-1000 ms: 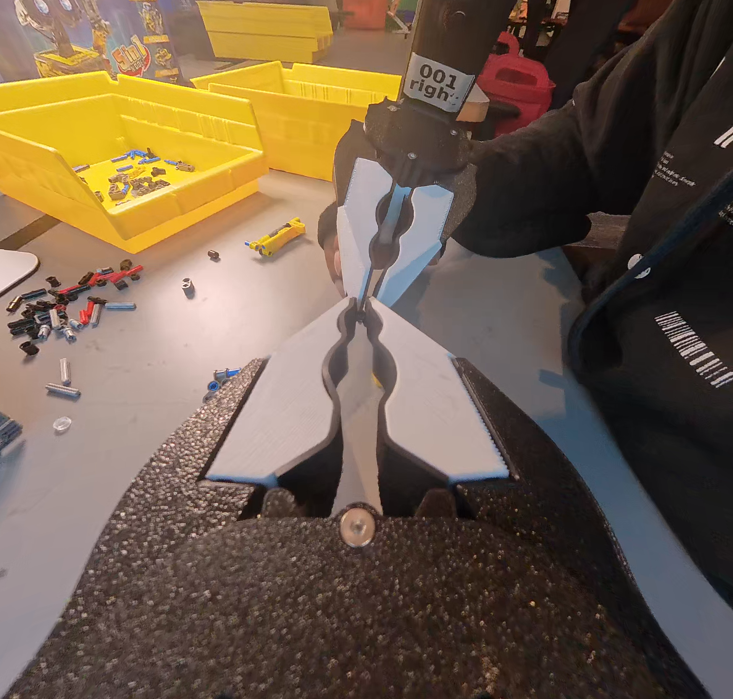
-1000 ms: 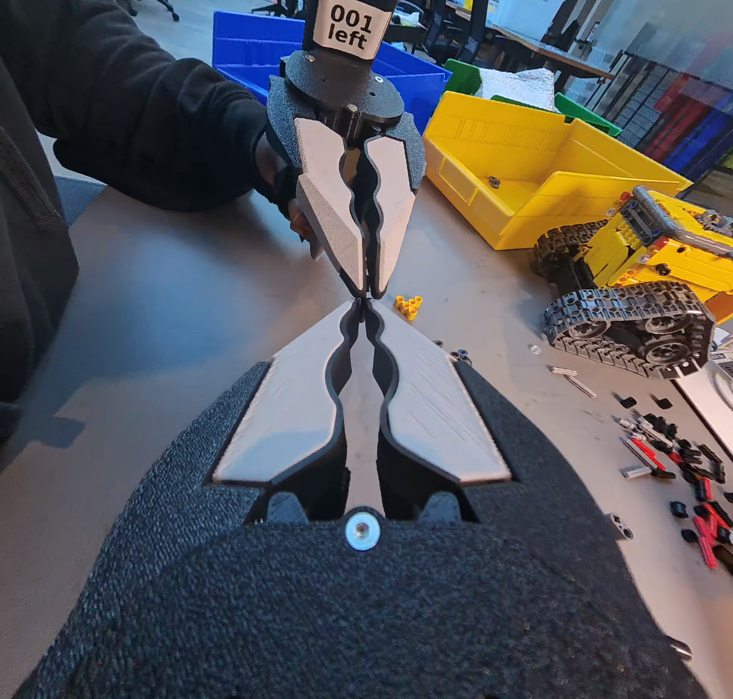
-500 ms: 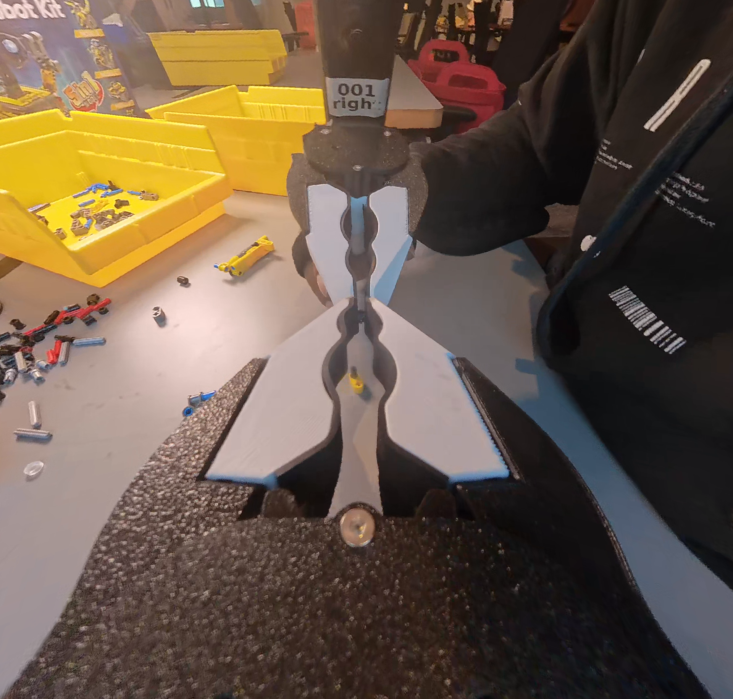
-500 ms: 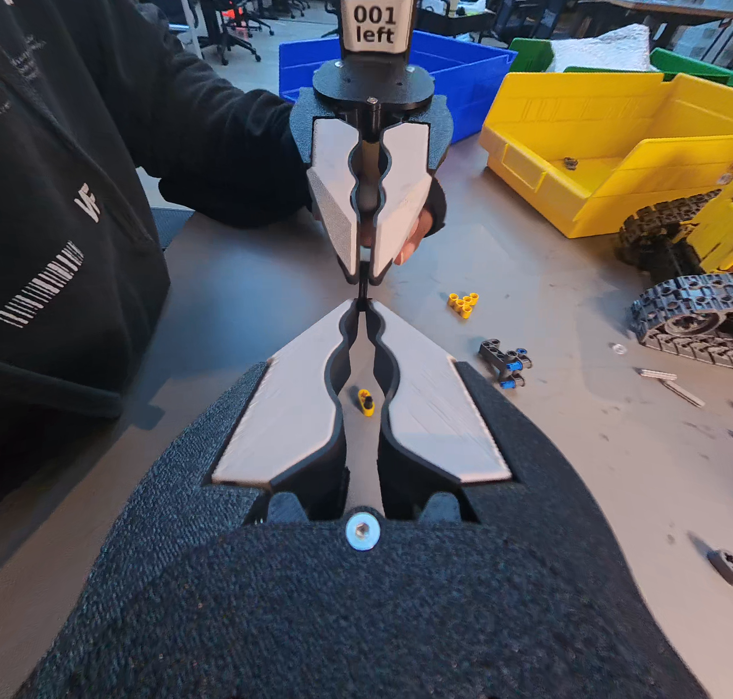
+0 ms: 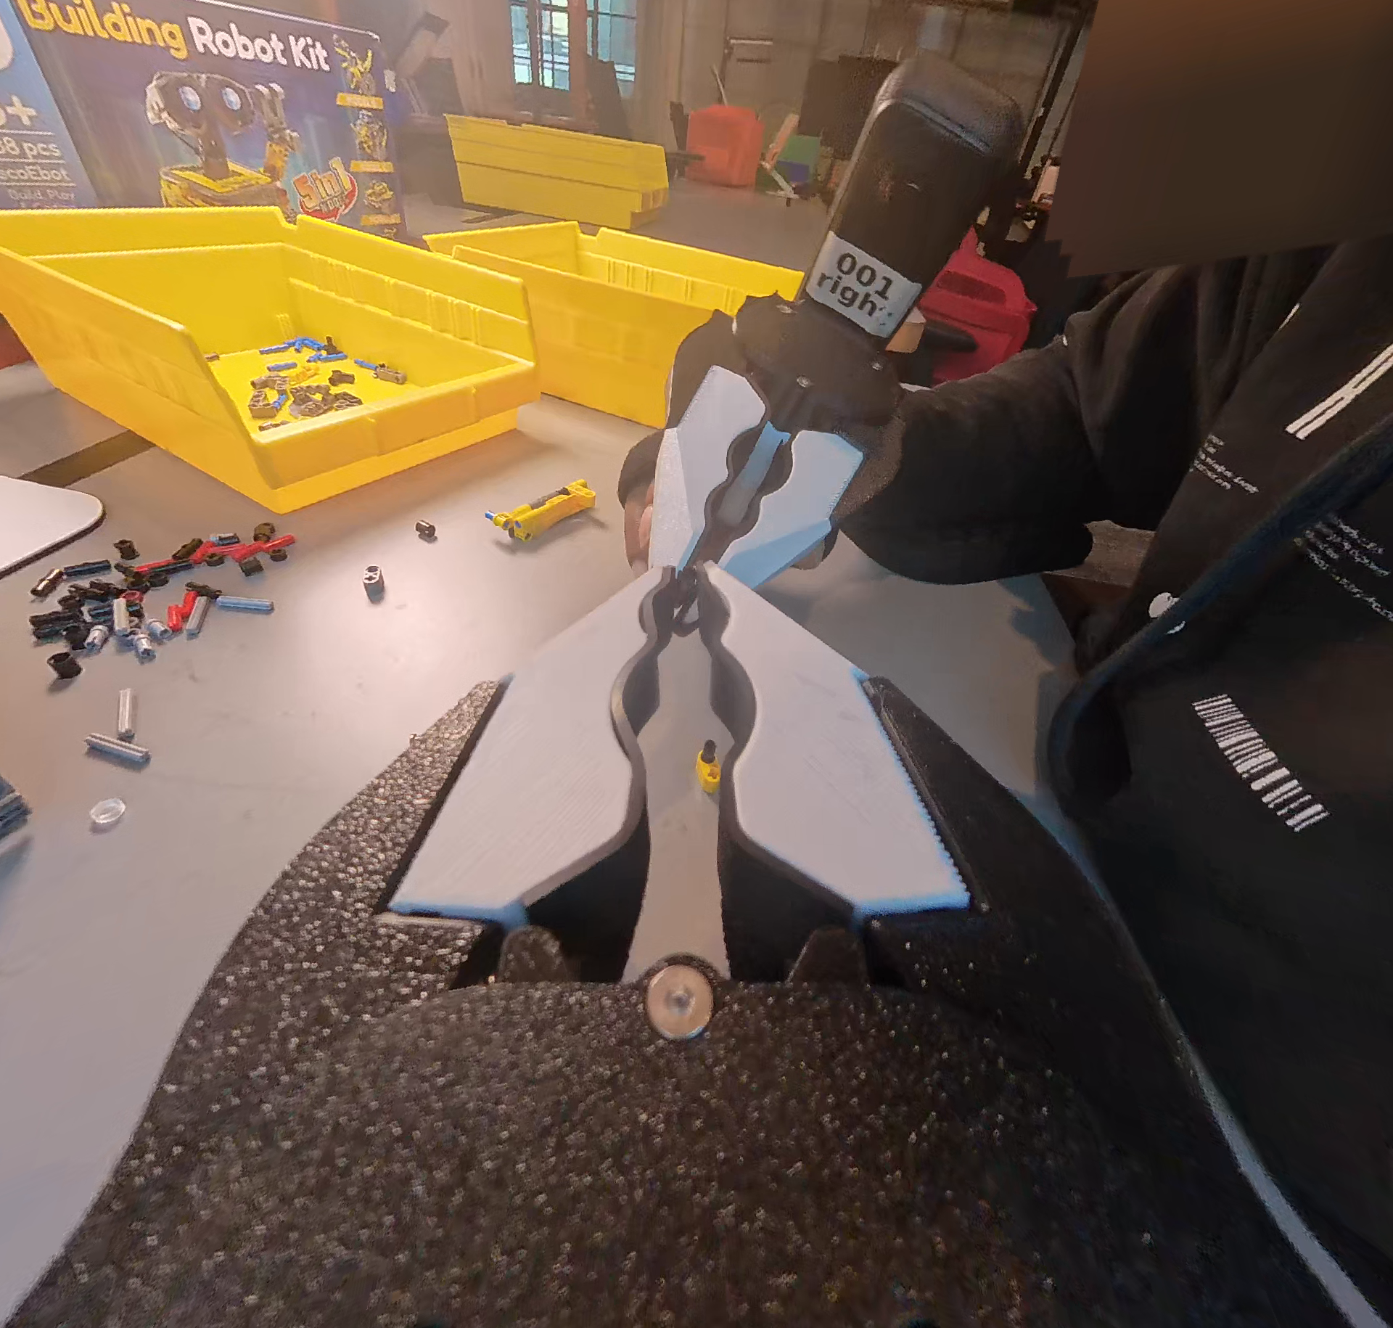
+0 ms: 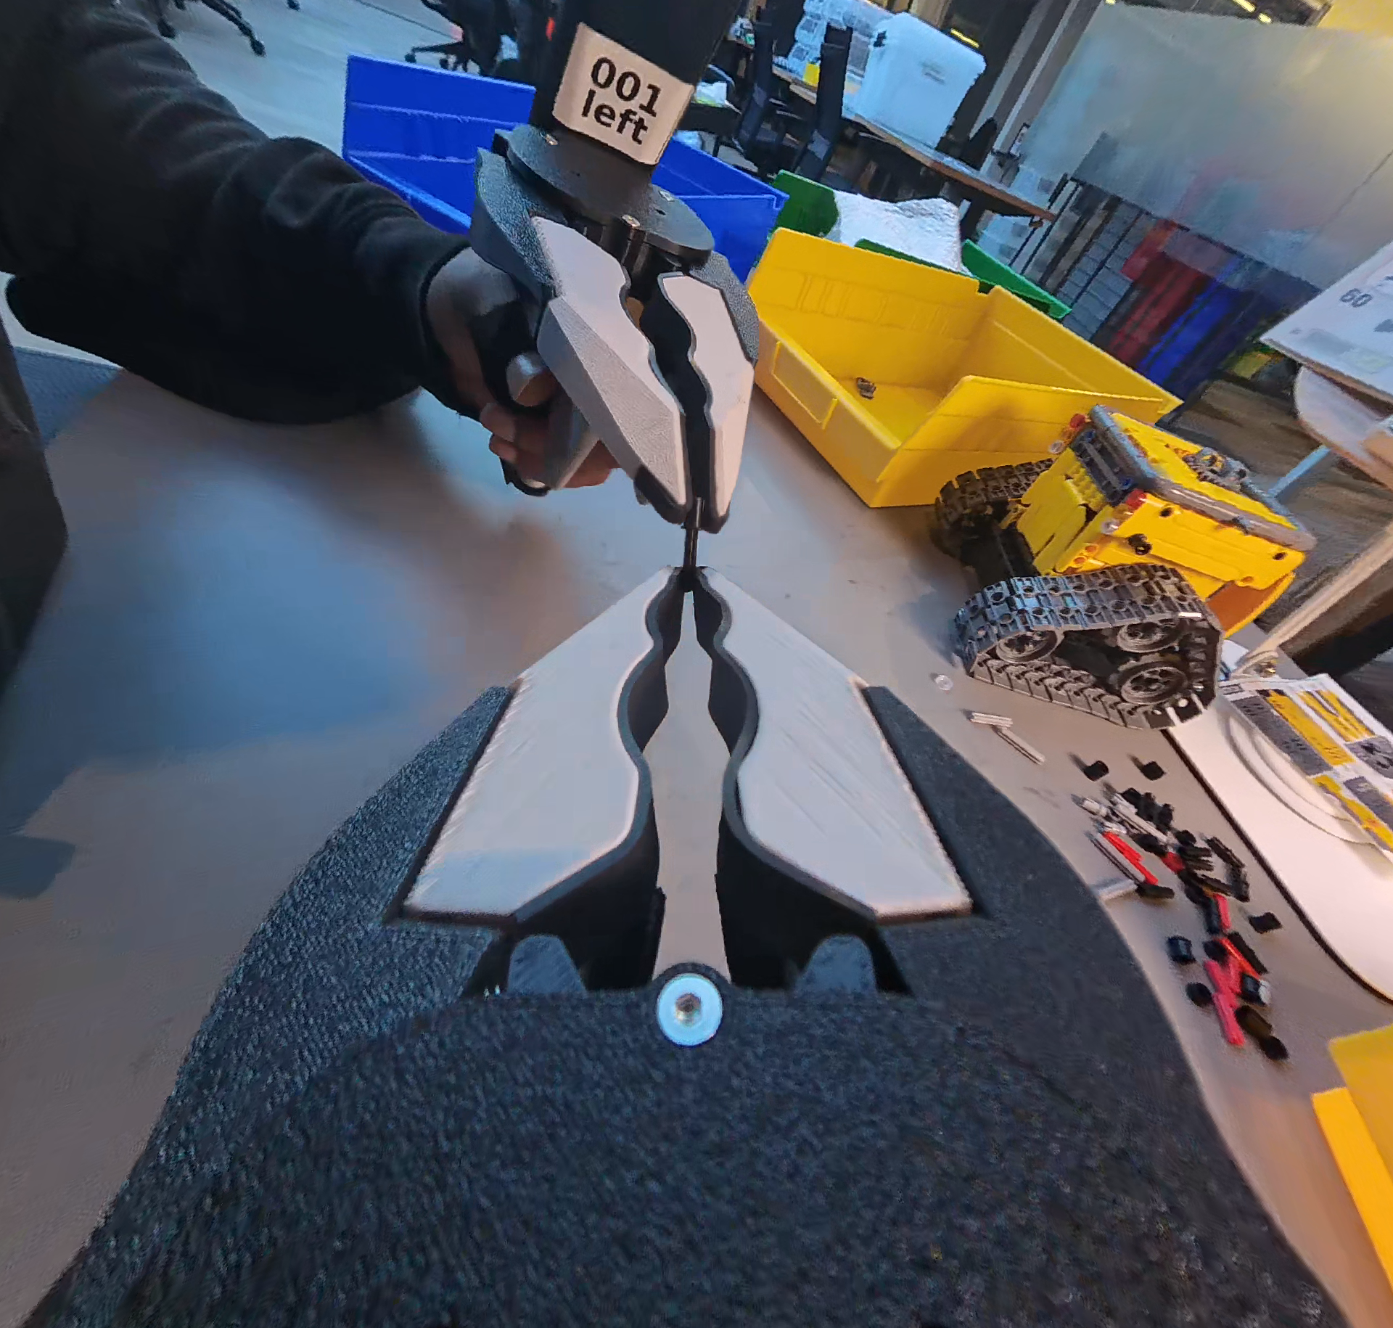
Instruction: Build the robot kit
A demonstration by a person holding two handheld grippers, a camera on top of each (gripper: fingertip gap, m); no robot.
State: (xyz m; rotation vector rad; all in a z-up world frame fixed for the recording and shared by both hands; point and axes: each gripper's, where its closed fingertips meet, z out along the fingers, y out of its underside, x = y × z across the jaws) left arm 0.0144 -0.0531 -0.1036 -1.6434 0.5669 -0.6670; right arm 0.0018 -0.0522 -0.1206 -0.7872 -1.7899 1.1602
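1. Two hand-held grippers meet tip to tip above a smooth grey table [image 5: 316, 726], each with pale grey, flat, wedge-shaped fingers edged in black and wavy on the inner side, set in a coarse, pebbled black body.
2. The left gripper [image 5: 684, 584] has its tips drawn together on one end of a thin black rod [image 6: 690, 547]; its fingers bow apart only behind the tips.
3. The right gripper [image 6: 687, 584] is likewise closed at the tips, pinching the rod's other end, so the short, straight rod spans the small gap between the two tools.
4. In the right wrist view the left gripper [image 6: 697, 511] points downward at it, a bare hand [image 6: 520, 417] in a dark sleeve around its grip.
5. A small yellow connector piece [image 5: 707, 764] with a black stud lies on the table beneath the left gripper's fingers.
6. Glossy yellow plastic bins [image 5: 422, 417] stand on the far side of the table, one holding loose parts; black, red and silver pins [image 5: 143, 606] are scattered near it.
7. A yellow brick-built vehicle [image 6: 1108, 560] on black ribbed tracks stands to the right of the right gripper, well apart.
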